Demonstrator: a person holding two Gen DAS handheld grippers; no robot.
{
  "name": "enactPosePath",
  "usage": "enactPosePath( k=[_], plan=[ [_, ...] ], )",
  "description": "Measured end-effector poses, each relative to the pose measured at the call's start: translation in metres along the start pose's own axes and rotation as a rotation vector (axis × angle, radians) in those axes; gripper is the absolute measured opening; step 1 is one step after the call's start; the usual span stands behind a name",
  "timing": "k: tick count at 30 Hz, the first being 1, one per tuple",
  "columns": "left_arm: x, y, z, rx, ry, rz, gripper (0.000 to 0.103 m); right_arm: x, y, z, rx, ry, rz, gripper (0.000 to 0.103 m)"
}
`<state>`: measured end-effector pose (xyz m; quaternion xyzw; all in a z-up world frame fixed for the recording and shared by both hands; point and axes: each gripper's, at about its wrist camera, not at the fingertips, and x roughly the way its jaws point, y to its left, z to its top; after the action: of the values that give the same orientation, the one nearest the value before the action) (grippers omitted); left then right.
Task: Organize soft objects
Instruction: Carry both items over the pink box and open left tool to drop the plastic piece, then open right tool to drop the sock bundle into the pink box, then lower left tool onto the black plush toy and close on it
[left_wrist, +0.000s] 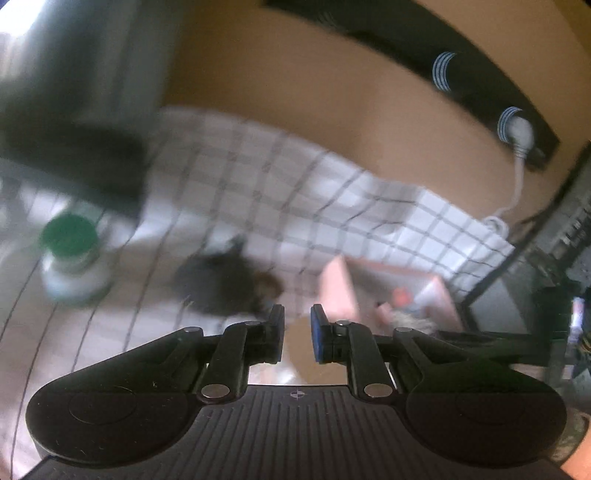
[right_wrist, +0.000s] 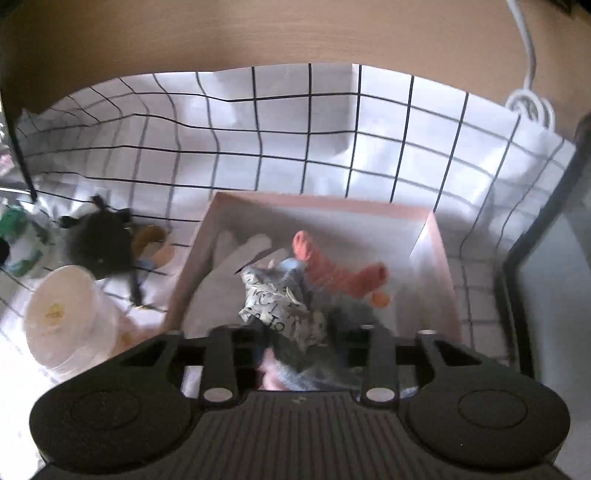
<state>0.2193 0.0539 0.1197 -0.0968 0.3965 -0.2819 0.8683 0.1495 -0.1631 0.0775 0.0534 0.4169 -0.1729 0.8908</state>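
Pink box (right_wrist: 430, 254) on the checked cloth (right_wrist: 295, 129) holding a printed fabric bundle (right_wrist: 275, 310) and orange sock (right_wrist: 332, 271), right gripper (right_wrist: 299, 350) fingers spread just above the bundle, black plush (right_wrist: 99, 247) left of the box, only the blurred left view showing the left gripper (left_wrist: 297, 332), fingers nearly pressed together, empty.

You are seeing dark letters printed on the crumpled cloth (right_wrist: 275, 308) in the box (right_wrist: 317, 206), too jumbled to read.

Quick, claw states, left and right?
Left claw: closed, holding nothing.
Right claw: open; patterned fabric toy sits between its fingers, apparently not gripped, over the pink box.
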Motion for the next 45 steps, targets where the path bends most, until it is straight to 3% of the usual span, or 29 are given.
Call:
enactPosePath(
  k=[3, 6, 11, 14, 19, 22, 25, 30, 34, 36, 37, 40, 45],
  plan=[
    [0.002, 0.031, -0.016, -0.087, 0.039, 0.047, 0.017, -0.031, -0.016, -0.009, 0.027, -0.032, 0.053, 0.062],
    [0.009, 0.053, -0.029, -0.155, 0.125, 0.071, 0.017, -0.06, -0.036, -0.008, 0.097, -0.063, 0.11, 0.063],
    [0.006, 0.066, -0.044, -0.095, 0.154, 0.059, 0.017, -0.079, -0.039, 0.022, 0.148, -0.121, 0.053, 0.063],
    [0.001, 0.073, -0.048, -0.059, 0.124, 0.079, 0.017, -0.077, -0.023, 0.041, 0.148, -0.107, 0.077, 0.063],
    [-0.012, 0.084, -0.055, 0.036, 0.092, 0.113, 0.017, -0.06, 0.026, 0.071, 0.132, -0.004, 0.172, 0.071],
    [-0.017, 0.092, -0.058, 0.096, 0.062, 0.109, 0.017, -0.035, 0.069, 0.087, 0.099, 0.1, 0.239, 0.072],
    [-0.02, 0.106, -0.059, 0.075, 0.058, 0.087, 0.017, 0.002, 0.106, 0.103, 0.083, 0.206, 0.265, 0.072],
    [-0.021, 0.131, -0.058, -0.013, 0.092, 0.095, 0.017, 0.072, 0.159, 0.132, 0.057, 0.316, 0.163, 0.072],
    [-0.026, 0.138, -0.055, -0.012, 0.092, 0.095, 0.017, 0.114, 0.173, 0.142, 0.08, 0.389, 0.062, 0.069],
    [-0.028, 0.139, -0.055, 0.0, 0.091, 0.095, 0.017, 0.127, 0.176, 0.145, 0.079, 0.407, 0.041, 0.052],
    [-0.03, 0.139, -0.054, 0.007, 0.089, 0.094, 0.017, 0.131, 0.176, 0.145, 0.083, 0.414, 0.036, 0.051],
    [-0.033, 0.142, -0.053, 0.028, 0.068, 0.087, 0.017, 0.133, 0.18, 0.138, 0.113, 0.473, 0.127, 0.051],
    [-0.032, 0.135, -0.04, 0.074, 0.02, 0.057, 0.017, 0.111, 0.201, 0.12, 0.018, 0.568, 0.307, 0.051]
  ],
)
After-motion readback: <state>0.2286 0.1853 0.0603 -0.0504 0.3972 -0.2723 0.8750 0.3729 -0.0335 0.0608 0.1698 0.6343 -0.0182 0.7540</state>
